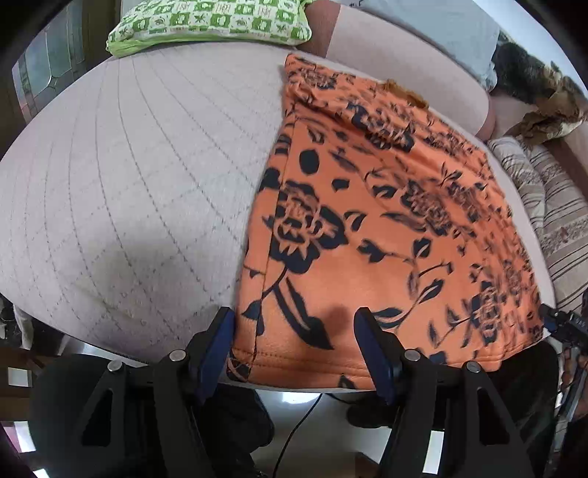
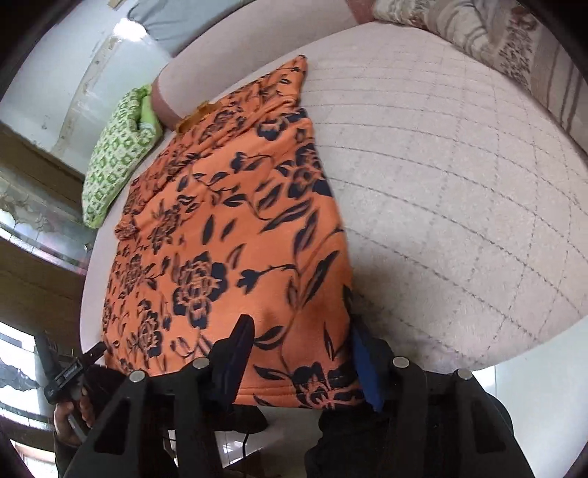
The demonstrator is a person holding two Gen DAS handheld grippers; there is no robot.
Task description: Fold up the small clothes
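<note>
Where the orange fleece garment with dark navy flowers point(image 1: 386, 228) is spread along the near edge of the pale quilted mattress point(image 1: 128, 184), its hem corners are straddled by the left gripper point(image 1: 296, 349) and right gripper point(image 2: 301, 353), jaws parted, pads not seen pressing.

- One orange garment point(image 1: 386, 228) with a dark flower print, lying flat.
- One pale quilted mattress point(image 1: 128, 176) under it.
- One green-and-white patterned cushion point(image 1: 209, 25).
- One striped cushion point(image 1: 547, 191) at the other side.
- Two grippers: the left gripper point(image 1: 296, 342) and the right gripper point(image 2: 299, 353), each with two fingers.
- One hand point(image 2: 68, 415), seen on the other gripper's handle.
</note>
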